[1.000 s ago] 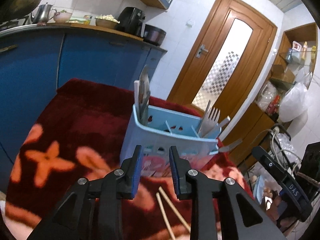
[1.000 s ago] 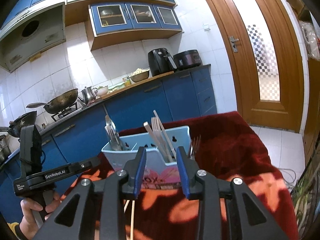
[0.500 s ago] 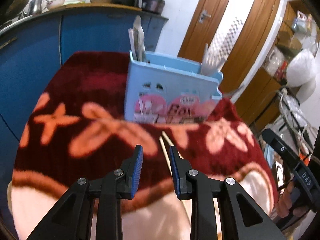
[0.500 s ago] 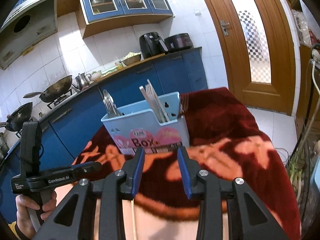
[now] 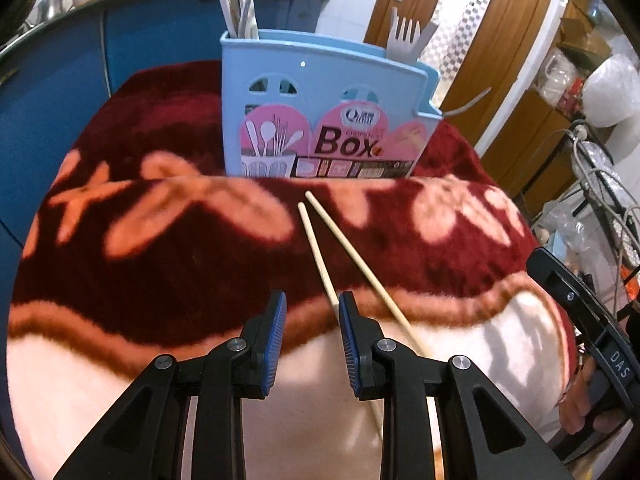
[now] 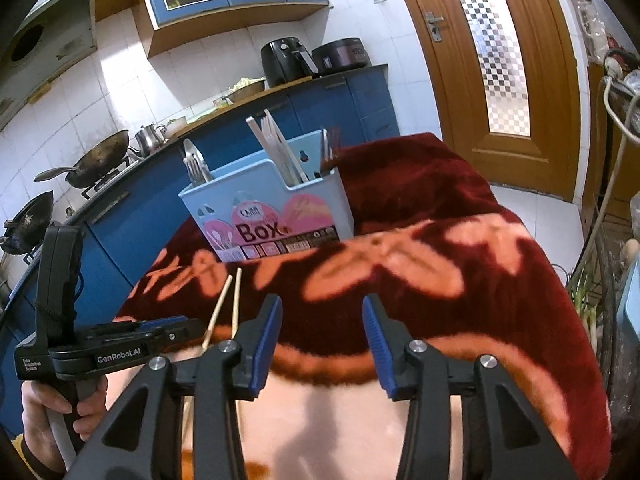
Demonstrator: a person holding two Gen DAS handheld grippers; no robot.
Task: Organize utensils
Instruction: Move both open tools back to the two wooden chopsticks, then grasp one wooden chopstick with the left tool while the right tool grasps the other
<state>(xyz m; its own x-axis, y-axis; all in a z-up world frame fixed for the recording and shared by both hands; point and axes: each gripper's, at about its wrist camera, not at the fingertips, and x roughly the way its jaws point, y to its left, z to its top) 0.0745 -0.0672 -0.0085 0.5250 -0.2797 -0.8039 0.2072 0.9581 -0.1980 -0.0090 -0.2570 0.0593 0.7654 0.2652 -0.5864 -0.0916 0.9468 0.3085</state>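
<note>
Ahead of you the utensil box point(image 5: 326, 108) stands on the blanket point(image 5: 168, 248), spoons point(image 5: 240, 8) in its left end, forks point(image 5: 406, 40) in its right, two chopsticks point(image 5: 340, 248) lying before it, counter point(image 6: 280, 92) behind.

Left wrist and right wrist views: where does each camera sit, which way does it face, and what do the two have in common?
Left wrist: sits behind the open left gripper, faces the blue utensil box across the red blanket, chopsticks ahead; right gripper's handle at right edge.
Right wrist: sits behind the open right gripper, faces the box and kitchen counter; left gripper and its hand at lower left.
Shared: box, chopsticks, blanket.
</note>
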